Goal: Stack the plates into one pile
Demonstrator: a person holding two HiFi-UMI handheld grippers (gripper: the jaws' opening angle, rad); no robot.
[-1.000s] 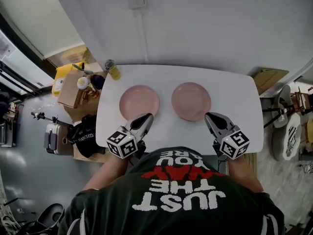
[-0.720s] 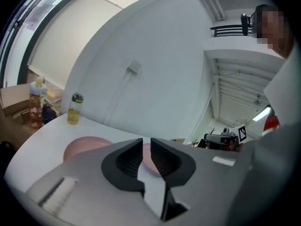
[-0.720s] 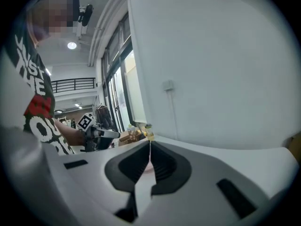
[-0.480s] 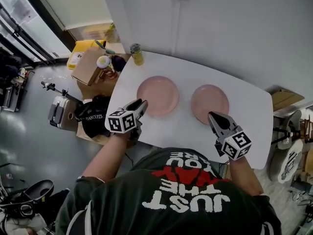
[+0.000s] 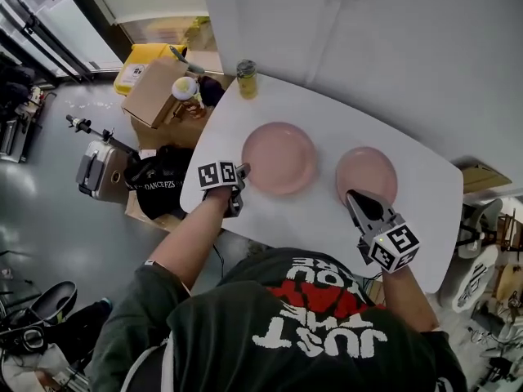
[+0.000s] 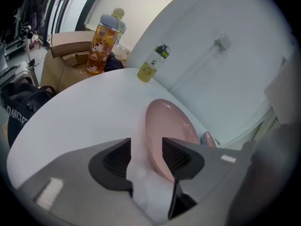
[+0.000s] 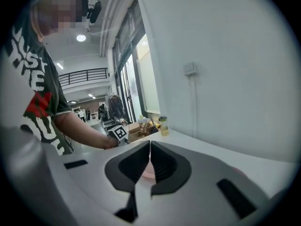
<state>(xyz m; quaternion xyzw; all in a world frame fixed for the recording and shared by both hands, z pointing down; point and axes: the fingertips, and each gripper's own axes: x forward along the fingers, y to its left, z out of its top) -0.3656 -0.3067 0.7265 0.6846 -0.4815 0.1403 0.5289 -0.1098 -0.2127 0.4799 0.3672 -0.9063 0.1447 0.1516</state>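
Observation:
Two pink plates lie side by side on the white table [image 5: 302,215], the left plate [image 5: 279,158] and the right plate [image 5: 366,176]. My left gripper [image 5: 239,178] is low at the left plate's near-left rim, and its jaws are opening. In the left gripper view this plate [image 6: 167,126] has its rim just past the right finger [image 6: 176,157]; only bare table shows in the gap of the left gripper [image 6: 146,142]. My right gripper [image 5: 355,198] hovers at the right plate's near edge. In the right gripper view the right gripper [image 7: 149,145] is shut and holds nothing.
A yellow bottle [image 5: 246,80] stands at the table's far left corner. A cardboard box [image 5: 155,92] with a cartoon-print bottle [image 6: 104,44] sits beside the table, a black bag [image 5: 155,190] on the floor below. A white wall [image 5: 392,64] runs along the far side.
My left gripper has swung out to the left plate's rim and dropped low, and its jaws have gone from shut to open. The right gripper has stayed shut by the right plate.

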